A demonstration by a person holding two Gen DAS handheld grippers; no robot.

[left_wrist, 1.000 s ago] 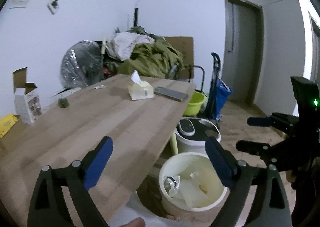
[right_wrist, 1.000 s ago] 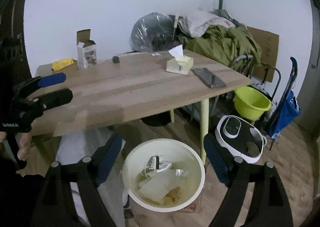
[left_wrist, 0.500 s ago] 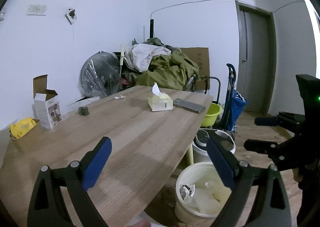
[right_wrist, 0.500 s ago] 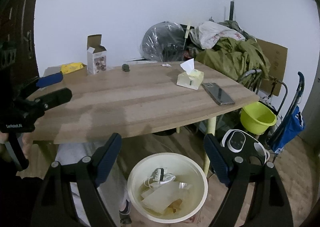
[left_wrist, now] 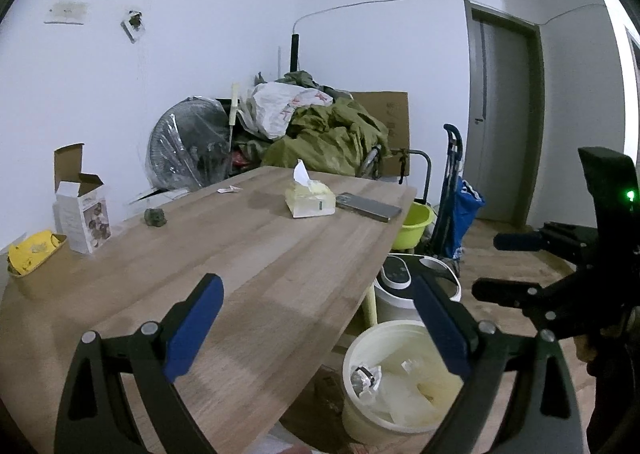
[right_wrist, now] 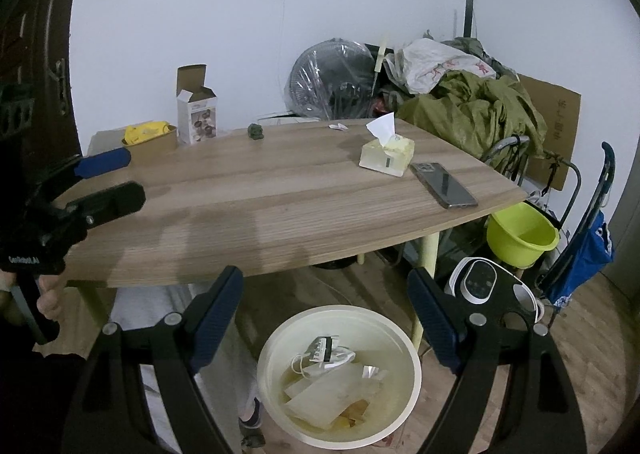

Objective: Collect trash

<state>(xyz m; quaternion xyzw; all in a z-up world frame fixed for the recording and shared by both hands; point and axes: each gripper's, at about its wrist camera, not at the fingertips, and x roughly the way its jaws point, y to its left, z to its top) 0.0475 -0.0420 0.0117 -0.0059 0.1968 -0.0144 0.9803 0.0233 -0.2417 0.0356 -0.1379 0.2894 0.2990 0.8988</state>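
My left gripper (left_wrist: 316,296) is open and empty above the near part of the wooden table (left_wrist: 248,254); it also shows at the left of the right wrist view (right_wrist: 114,178). My right gripper (right_wrist: 326,290) is open and empty above the cream trash bin (right_wrist: 416,370), which holds wrappers and paper; it also shows in the left wrist view (left_wrist: 500,266). The bin (left_wrist: 356,410) stands on the floor beside the table. On the table lie a small dark crumpled lump (right_wrist: 256,131), a white paper scrap (right_wrist: 339,127), an open white box (right_wrist: 197,114) and a yellow wrapper in a brown tray (right_wrist: 146,133).
A tissue box (right_wrist: 387,152) and a phone (right_wrist: 444,185) lie on the table's right end. A lime basin (right_wrist: 520,240), a white appliance (right_wrist: 486,282) and a blue trolley (right_wrist: 588,250) stand on the floor at right. A wrapped fan (right_wrist: 332,82) and olive cloth pile (right_wrist: 476,110) sit behind.
Both grippers have risen and tilted up, so the table sits lower in view and more of the wall shows. Both stay open and empty.
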